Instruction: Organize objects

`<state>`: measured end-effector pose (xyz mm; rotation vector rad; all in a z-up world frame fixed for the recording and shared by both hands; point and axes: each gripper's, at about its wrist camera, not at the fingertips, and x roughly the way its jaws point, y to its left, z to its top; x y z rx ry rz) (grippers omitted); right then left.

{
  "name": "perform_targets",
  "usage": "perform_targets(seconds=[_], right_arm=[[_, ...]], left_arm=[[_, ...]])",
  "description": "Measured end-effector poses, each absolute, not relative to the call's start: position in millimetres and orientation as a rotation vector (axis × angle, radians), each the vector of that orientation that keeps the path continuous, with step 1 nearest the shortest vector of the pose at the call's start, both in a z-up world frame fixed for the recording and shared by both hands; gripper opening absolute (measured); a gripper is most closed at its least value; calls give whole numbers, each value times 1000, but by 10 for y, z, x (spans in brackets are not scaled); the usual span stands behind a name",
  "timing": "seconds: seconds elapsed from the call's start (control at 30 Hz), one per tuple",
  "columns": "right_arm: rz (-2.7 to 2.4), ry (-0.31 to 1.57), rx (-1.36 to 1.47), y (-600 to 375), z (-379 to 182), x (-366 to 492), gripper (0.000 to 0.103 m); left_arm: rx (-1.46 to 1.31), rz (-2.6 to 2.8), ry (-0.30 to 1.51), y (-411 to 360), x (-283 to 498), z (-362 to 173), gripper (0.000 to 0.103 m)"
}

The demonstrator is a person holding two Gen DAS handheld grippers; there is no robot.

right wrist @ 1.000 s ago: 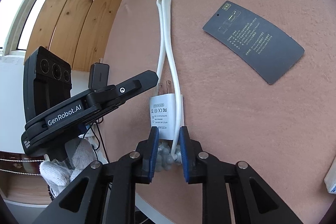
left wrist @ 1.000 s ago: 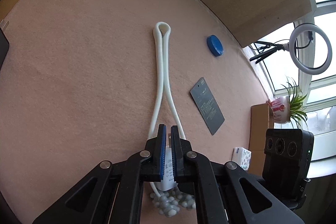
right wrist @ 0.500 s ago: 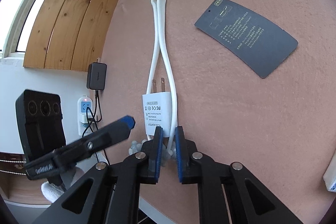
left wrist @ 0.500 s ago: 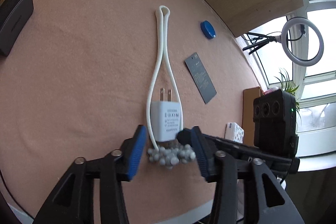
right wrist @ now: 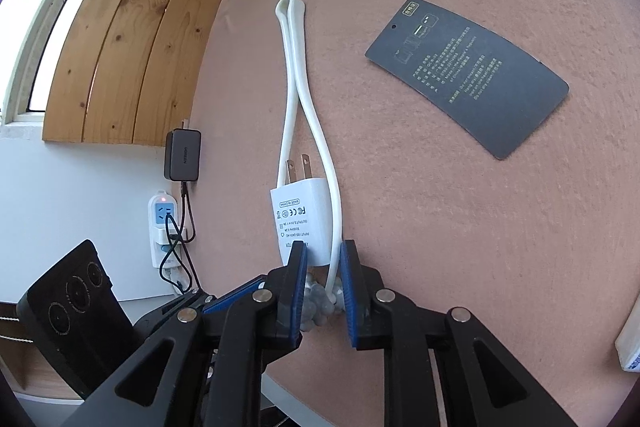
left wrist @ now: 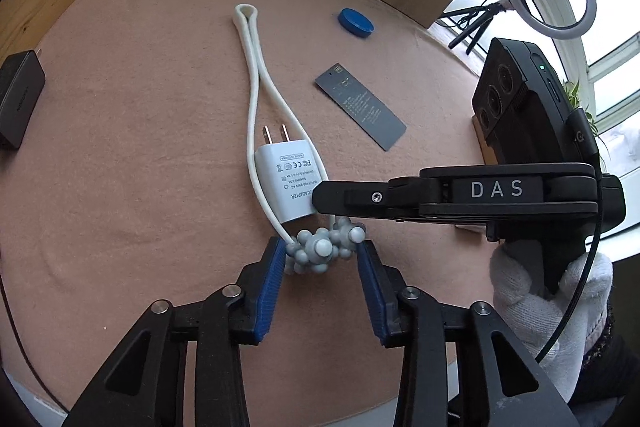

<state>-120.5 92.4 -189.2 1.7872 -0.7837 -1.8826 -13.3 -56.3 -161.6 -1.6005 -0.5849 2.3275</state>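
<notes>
A white charger [left wrist: 286,183] lies prongs away on the pink table mat [left wrist: 120,107], with its white cable [left wrist: 252,67] folded in a long loop. The cable ends in a grey knobbly bead cluster [left wrist: 320,249]. My left gripper [left wrist: 320,259] is open, a blue pad on each side of the cluster. My right gripper [right wrist: 323,263] reaches in from the right, its jaws nearly together on the cable [right wrist: 334,219] beside the charger [right wrist: 300,223]. Its black finger [left wrist: 332,193] covers the charger's near corner.
A dark printed card [left wrist: 360,107] and a blue cap [left wrist: 356,23] lie to the right of the cable. At the mat's left edge sits a black adapter [left wrist: 18,99]. A white-gloved hand [left wrist: 540,283] holds the right gripper. The table edge runs just behind both grippers.
My left gripper let go of the charger, opened wide and drew back to the bead cluster. My right gripper narrowed its jaws onto the cable beside the charger.
</notes>
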Motion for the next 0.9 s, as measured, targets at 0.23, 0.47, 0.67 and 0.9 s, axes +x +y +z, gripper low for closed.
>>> perform_targets(seconds=[0.23, 0.47, 0.67, 0.9], right_arm=[[-1850, -828, 1766, 934, -1853, -1158, 17], [-1866, -891, 1689, 1047, -1615, -1177, 17], [-1931, -902, 1712, 1295, -1596, -1028, 17], [-1979, -929, 1756, 1579, -1728, -817, 17]], left_arm=[[-1560, 2348, -589, -588, -125, -1474, 26], [-1479, 2352, -638, -600, -153, -1230, 26], [-1462, 2286, -584, -302, -244, -1263, 27], [-1522, 2213, -514, -18, -350, -1412, 31]])
